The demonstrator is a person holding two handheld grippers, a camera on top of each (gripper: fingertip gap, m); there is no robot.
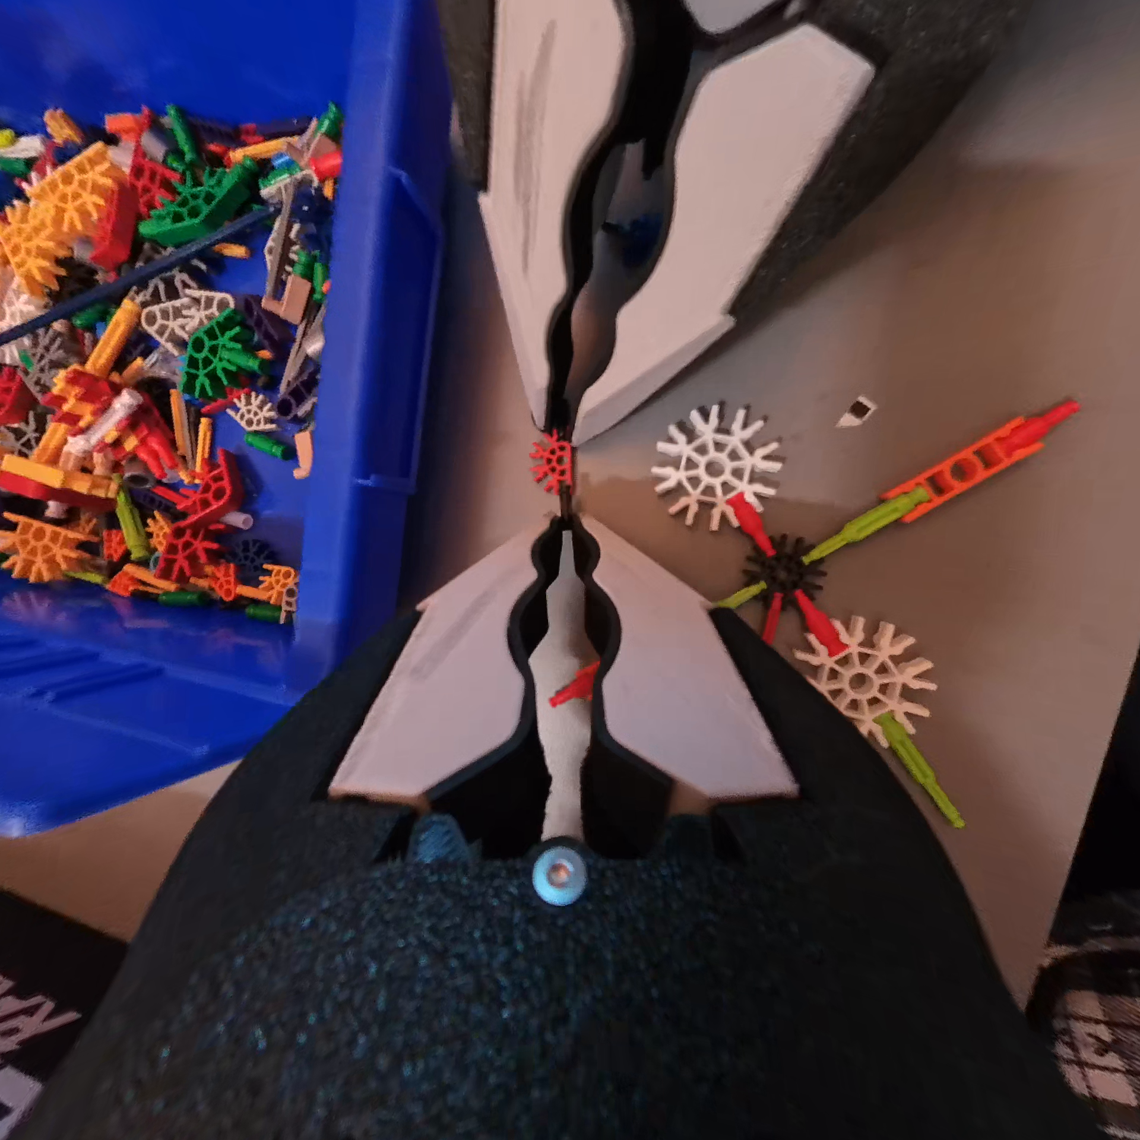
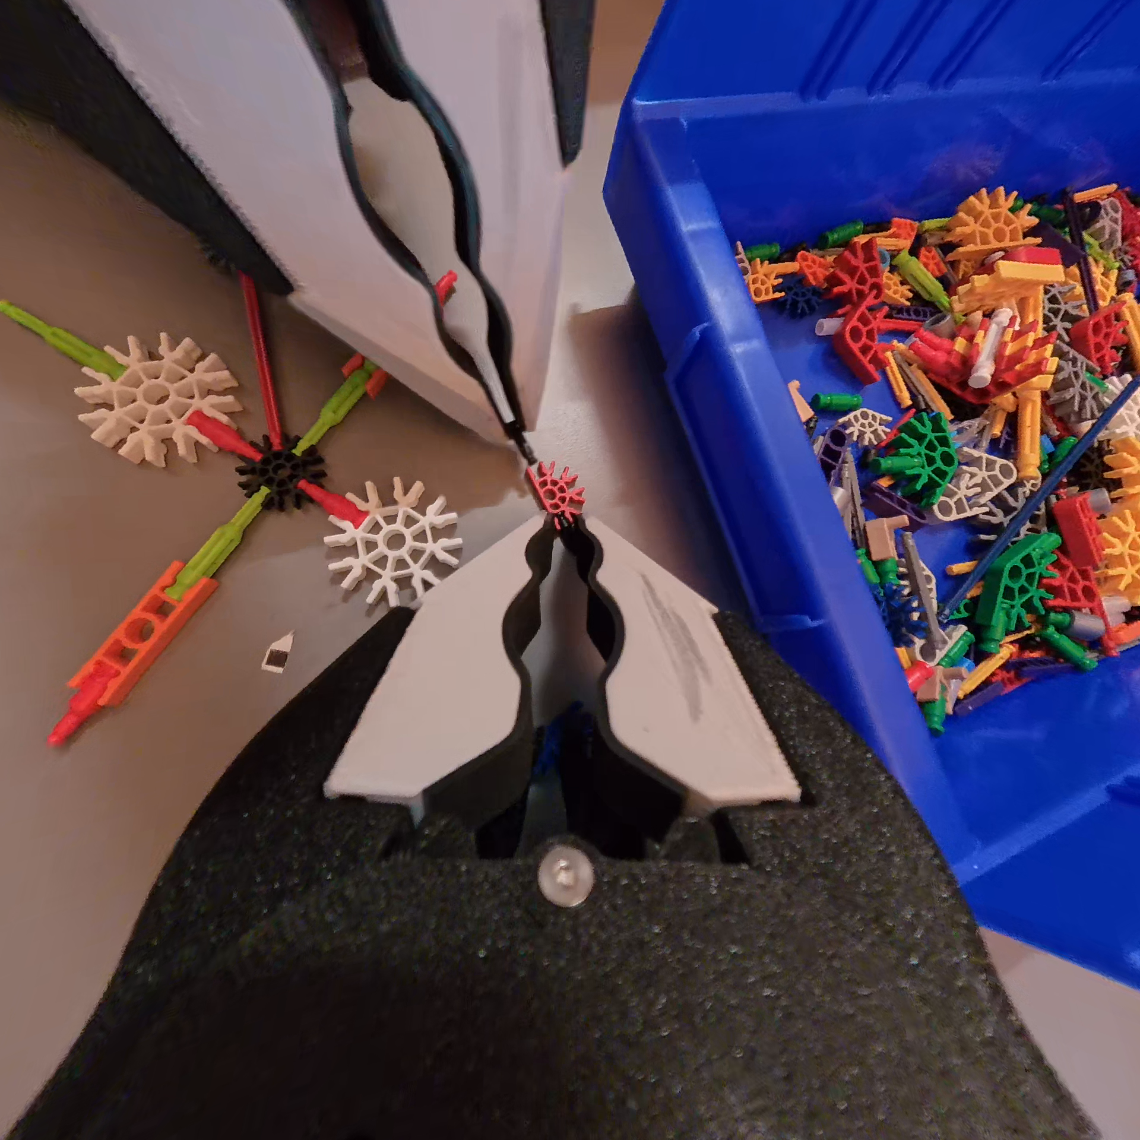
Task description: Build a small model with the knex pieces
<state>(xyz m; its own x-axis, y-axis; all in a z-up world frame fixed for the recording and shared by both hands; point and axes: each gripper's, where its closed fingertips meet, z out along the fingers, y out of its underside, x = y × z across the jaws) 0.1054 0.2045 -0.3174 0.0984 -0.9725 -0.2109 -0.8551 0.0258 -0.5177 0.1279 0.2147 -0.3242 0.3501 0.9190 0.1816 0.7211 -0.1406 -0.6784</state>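
Observation:
My two grippers meet tip to tip above a tan table. My right gripper (image 2: 560,524) is shut on a small red snowflake-shaped connector (image 2: 556,490). It comes in from the top of the left wrist view (image 1: 558,422), where the connector (image 1: 553,459) also shows. My left gripper (image 1: 564,524) is shut on a short thin black rod (image 1: 562,501). The rod's free end touches the connector. The left gripper also shows in the right wrist view (image 2: 515,432), with the rod (image 2: 524,449) sticking out of its tips.
A blue bin (image 1: 382,370) (image 2: 709,401) full of coloured building pieces stands beside the grippers. On the other side lies an assembly: a black hub (image 1: 782,564) with green and red rods, two white snowflake connectors (image 1: 715,467), and an orange piece (image 1: 962,472). A paper scrap (image 1: 857,412) lies nearby. Both grippers' tips are close together, under 4 cm apart. The black hub (image 1: 782,564) sits 6 cm or so from the ends of my left fingers. It is also in sight in the right wrist view (image 2: 282,474).

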